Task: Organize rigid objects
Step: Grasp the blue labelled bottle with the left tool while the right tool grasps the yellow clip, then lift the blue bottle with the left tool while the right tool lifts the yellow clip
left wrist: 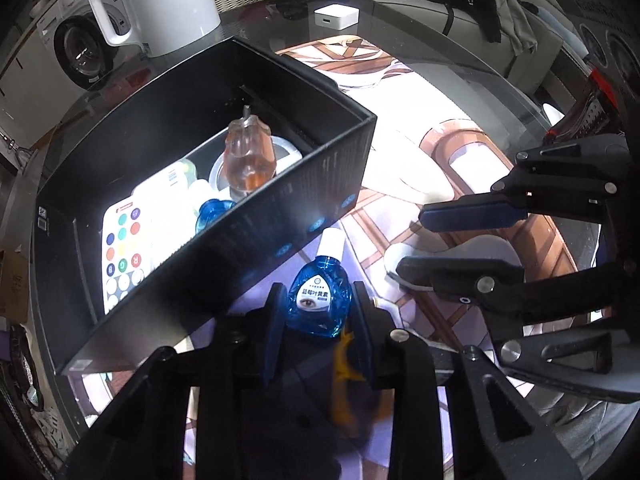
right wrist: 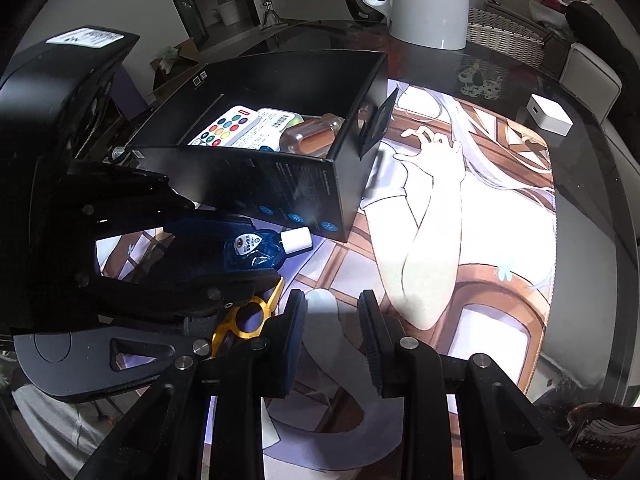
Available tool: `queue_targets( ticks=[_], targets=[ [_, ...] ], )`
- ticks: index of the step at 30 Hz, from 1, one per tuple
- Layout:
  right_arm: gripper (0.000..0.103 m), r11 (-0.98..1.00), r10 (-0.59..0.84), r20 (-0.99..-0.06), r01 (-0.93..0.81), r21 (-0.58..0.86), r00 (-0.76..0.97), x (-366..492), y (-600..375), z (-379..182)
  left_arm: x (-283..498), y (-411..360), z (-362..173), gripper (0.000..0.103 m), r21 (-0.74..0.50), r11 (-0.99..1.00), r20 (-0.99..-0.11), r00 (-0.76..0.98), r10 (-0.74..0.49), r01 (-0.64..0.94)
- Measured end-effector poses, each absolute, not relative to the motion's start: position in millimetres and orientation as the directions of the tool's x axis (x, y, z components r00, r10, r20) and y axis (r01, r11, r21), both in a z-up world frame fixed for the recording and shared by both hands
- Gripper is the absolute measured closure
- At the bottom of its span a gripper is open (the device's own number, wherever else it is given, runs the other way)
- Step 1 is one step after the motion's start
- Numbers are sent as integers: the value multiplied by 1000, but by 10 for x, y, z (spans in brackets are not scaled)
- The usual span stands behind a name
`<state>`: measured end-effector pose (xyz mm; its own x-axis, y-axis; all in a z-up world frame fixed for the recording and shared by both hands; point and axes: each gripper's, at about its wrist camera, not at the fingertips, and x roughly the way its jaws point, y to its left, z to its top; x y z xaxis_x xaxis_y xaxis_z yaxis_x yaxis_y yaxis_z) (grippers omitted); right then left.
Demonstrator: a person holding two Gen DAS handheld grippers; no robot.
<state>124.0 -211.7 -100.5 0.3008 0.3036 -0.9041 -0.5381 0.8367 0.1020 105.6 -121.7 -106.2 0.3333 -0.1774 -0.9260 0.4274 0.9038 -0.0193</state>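
A blue eye-drop bottle (left wrist: 320,300) with a white cap lies on the printed mat beside the black box (left wrist: 336,168). My left gripper (left wrist: 318,300) has its two fingers on either side of the bottle and looks shut on it; it also shows in the right wrist view (right wrist: 256,250). The box (right wrist: 280,188) holds a remote with coloured buttons (left wrist: 122,256), an amber bottle (left wrist: 248,156), a round tin and another blue bottle. My right gripper (right wrist: 332,324) is open and empty over the mat; it shows in the left wrist view (left wrist: 412,240).
A gold ring-shaped tool (right wrist: 244,320) lies on the mat under the left gripper. A white kettle (left wrist: 160,4) stands behind the box. A small white cube (left wrist: 336,16) sits on the glass table's far side. A wicker basket (right wrist: 508,36) stands beyond.
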Motion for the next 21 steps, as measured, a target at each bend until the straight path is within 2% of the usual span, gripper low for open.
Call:
queue_targets(
  ticks=[11,14,16,18,21],
  targets=[
    [74,809,328,-903,-576,116,279,1115,-1918,-983,816,-945,-1056,73,-6,925,-932,333,-143,381],
    [73,800,361,-897,-579,157,255,1063,-1839,-968,762,-840,-1043,73,-12,932,-932,333,-141,361],
    [62,790,393,-889,-582,194,236,1018,-1771,-955,729,-768,-1015,73,-20,938,-929,340,-145,346],
    [56,777,408,-884,-595,204,229,972,-1681,-936,694,-685,-987,73,-25,942,-926,347,-148,334],
    [56,768,418,-880,-606,209,225,926,-1564,-911,656,-594,-991,73,-20,947,-927,350,-138,321]
  ],
)
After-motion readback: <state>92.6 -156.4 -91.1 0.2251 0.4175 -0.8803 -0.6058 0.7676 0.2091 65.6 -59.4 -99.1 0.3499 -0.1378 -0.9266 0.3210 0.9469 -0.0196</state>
